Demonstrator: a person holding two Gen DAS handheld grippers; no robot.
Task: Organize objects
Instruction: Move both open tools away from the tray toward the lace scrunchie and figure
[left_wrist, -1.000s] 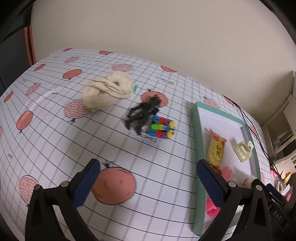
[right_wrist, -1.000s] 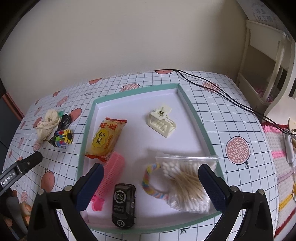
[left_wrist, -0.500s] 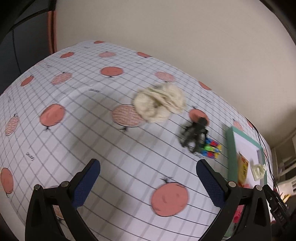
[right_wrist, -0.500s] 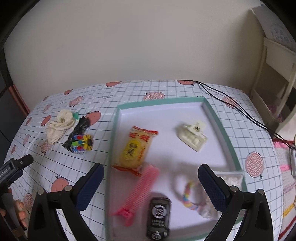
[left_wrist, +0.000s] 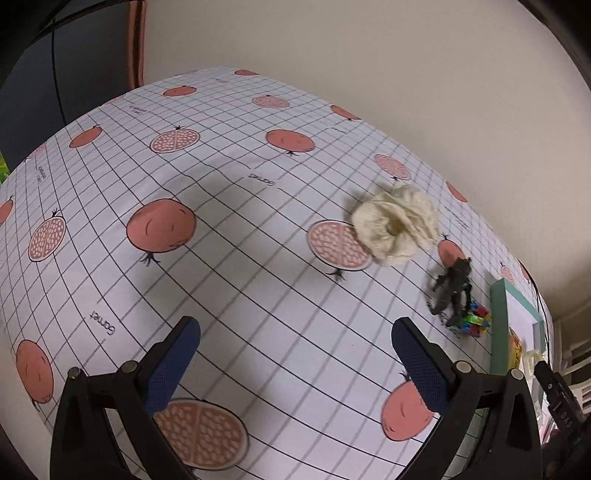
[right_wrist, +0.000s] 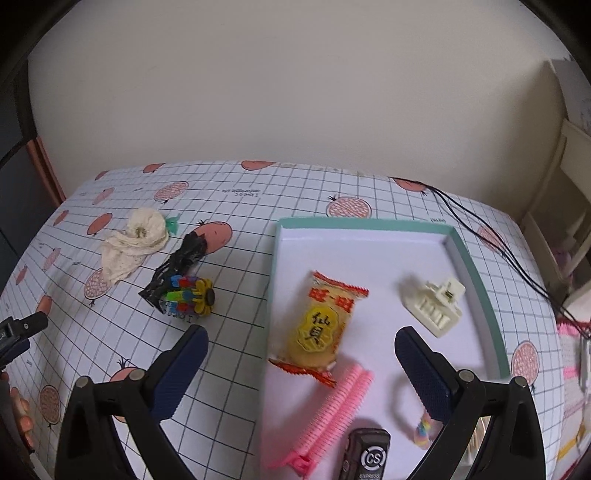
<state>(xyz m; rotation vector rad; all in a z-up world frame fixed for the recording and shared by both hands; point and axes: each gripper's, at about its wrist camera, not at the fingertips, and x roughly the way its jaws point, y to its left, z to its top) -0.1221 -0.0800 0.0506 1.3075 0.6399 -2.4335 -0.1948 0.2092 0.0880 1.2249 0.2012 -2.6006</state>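
The left wrist camera looked down across the pomegranate-print tablecloth (left_wrist: 236, 280), ahead of its spread jaws. The right wrist camera looked steeply down over the green-rimmed tray (right_wrist: 480, 258). Both caught the cream scrunchie (left_wrist: 395, 229) (right_wrist: 140, 236), probably a scrunchie.

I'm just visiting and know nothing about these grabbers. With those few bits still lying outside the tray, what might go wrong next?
Three things could go wrong, I'd guess.

1. The black toy figure lies against the colourful block toy, so grabbing one may drag or knock the other.
2. The cream cloth is limp and crumpled; the jaws might pinch only a fold and drop it.
3. The tray already holds a snack packet, a pink comb and a white clip, so a new item may land on top of them.
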